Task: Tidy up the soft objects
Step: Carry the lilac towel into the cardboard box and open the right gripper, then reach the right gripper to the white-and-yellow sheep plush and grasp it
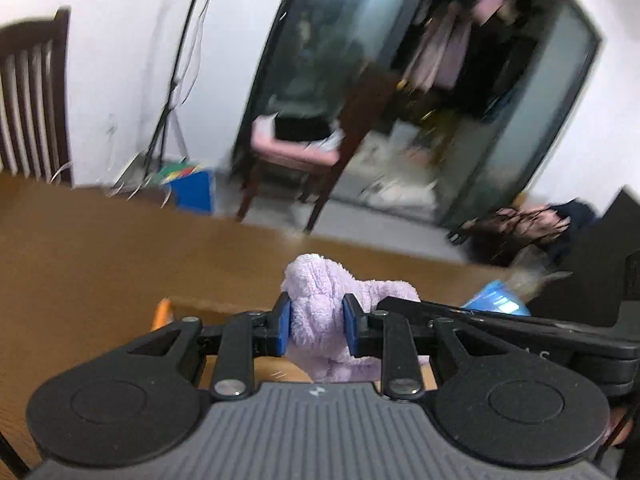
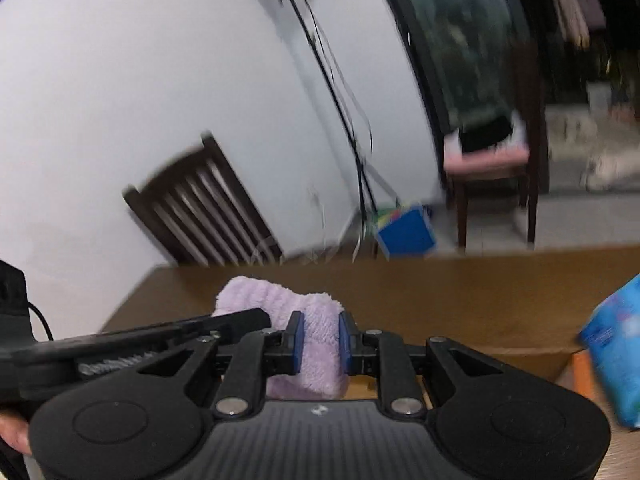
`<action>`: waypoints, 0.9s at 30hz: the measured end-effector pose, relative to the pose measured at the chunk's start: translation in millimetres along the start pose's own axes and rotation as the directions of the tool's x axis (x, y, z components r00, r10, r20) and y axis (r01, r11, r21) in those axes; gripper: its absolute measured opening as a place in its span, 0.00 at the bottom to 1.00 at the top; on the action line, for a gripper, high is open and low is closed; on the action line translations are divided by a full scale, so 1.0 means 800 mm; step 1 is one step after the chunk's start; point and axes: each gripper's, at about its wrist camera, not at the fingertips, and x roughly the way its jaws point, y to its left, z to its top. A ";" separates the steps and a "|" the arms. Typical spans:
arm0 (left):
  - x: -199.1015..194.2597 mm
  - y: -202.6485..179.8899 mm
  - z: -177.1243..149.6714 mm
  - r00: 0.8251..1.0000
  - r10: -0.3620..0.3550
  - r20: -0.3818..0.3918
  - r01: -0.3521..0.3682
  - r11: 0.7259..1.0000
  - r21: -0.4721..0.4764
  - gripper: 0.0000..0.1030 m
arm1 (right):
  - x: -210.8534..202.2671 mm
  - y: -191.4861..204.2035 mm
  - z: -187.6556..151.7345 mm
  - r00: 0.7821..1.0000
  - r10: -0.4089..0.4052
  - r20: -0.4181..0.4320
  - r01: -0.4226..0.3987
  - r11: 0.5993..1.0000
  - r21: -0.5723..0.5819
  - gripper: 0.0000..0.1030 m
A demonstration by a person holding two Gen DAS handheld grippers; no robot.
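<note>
From the left wrist camera, the left gripper pinches a fluffy lilac towel between its blue pads, held above a brown table near its close edge, with a blue packet just to the right. From the right wrist camera, the right gripper clamps another part of the same lilac towel above the table, and the blue packet sits at the right edge.
</note>
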 end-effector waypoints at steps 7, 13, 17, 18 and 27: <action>0.028 0.038 -0.021 0.980 0.187 -0.063 -0.182 0.980 0.080 0.39 | 0.117 0.002 -0.035 0.984 -0.019 -0.175 0.026 0.999 0.036 0.21; -0.004 0.039 -0.024 0.983 0.184 -0.020 -0.182 0.981 0.064 0.58 | 0.136 -0.003 -0.052 0.975 -0.029 -0.220 0.053 0.993 0.103 0.47; -0.045 0.026 -0.024 0.986 0.162 0.042 -0.165 0.984 0.069 0.62 | 0.074 0.000 -0.047 0.991 -0.036 -0.125 0.042 0.998 0.049 0.61; -0.060 0.020 -0.025 0.985 0.160 0.062 -0.164 0.984 0.070 0.63 | 0.051 0.000 -0.043 0.995 -0.049 -0.085 0.052 0.998 0.027 0.63; -0.183 -0.036 -0.078 0.963 0.174 0.204 -0.199 0.974 0.105 0.76 | -0.142 -0.002 -0.077 0.968 -0.147 0.203 0.158 0.987 -0.040 0.83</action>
